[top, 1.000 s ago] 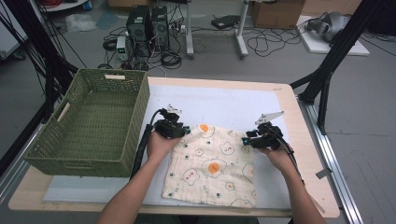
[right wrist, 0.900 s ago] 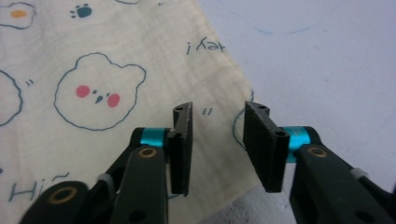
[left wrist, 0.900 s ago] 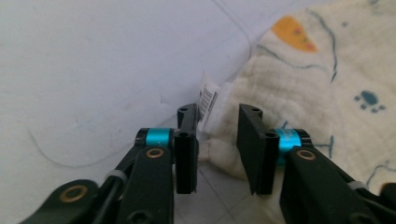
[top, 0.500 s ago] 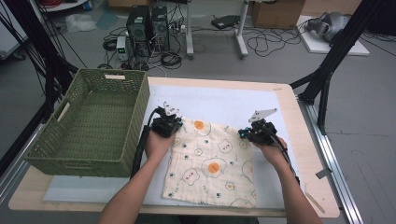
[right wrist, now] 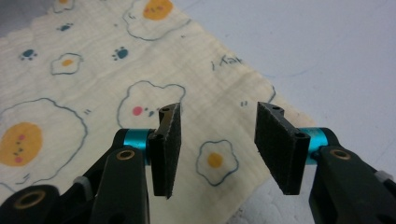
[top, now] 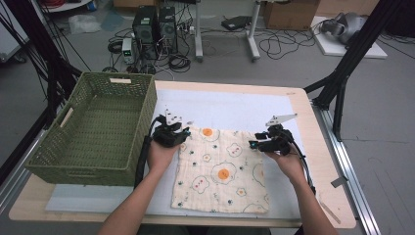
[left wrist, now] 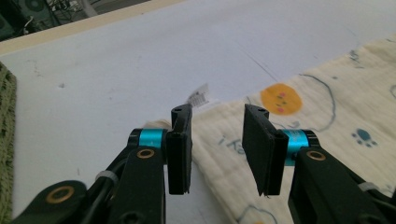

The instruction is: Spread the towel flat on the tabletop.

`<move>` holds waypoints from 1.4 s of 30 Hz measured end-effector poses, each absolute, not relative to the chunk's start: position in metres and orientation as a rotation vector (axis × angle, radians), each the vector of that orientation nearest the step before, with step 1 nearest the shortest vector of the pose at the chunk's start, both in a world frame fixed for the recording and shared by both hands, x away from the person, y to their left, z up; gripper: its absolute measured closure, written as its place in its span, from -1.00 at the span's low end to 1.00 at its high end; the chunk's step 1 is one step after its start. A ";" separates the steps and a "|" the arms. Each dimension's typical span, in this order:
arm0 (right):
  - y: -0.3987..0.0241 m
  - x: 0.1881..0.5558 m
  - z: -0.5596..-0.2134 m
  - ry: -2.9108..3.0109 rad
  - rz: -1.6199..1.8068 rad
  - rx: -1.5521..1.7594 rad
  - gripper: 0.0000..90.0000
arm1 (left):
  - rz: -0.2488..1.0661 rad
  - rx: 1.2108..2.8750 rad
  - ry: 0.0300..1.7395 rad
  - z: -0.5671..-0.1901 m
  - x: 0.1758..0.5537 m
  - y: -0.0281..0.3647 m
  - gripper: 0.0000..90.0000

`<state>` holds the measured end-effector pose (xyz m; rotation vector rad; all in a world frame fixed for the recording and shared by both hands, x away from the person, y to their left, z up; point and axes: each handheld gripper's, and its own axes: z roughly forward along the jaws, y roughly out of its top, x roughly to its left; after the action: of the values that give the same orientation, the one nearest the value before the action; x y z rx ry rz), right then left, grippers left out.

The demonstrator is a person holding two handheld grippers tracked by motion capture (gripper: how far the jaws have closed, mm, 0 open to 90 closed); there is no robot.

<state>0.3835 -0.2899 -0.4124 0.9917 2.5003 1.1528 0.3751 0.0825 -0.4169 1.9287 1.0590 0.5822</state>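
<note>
Patterned cloth (top: 222, 169) lies flat below both parted claws, ungripped.

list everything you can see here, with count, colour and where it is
cloth: 1, cream with fried-egg and paw prints, flat on the mat near the table's front
basket: 1, green woven, left end of the table
mat: 1, pale blue-white, covering the table top
table: 1, light wood edge
computer towers: 2, black, on the floor beyond the table
cables: many, black, on the floor
left gripper: 1, black, jaws just opened, over the cloth's far left corner, pads not pressing it
right gripper: 1, black, jaws just opened, over the cloth's far right corner
forearms: 2, bare, entering from the bottom
</note>
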 end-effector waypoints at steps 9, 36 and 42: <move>-0.292 0.350 -0.404 2.486 1.221 0.892 -0.02 | 0.579 1.926 0.975 -0.412 0.345 0.087 0.34; -0.282 0.280 -0.435 2.658 1.279 0.724 -0.02 | 0.438 2.056 0.851 -0.440 0.278 0.099 0.25; -0.281 0.281 -0.432 2.599 1.332 0.758 -0.17 | 0.433 2.038 0.816 -0.437 0.270 0.100 0.17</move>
<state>0.2811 -0.2812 -0.4317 0.7575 2.5994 1.3315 0.2703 0.0999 -0.4372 2.0378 0.8159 0.4325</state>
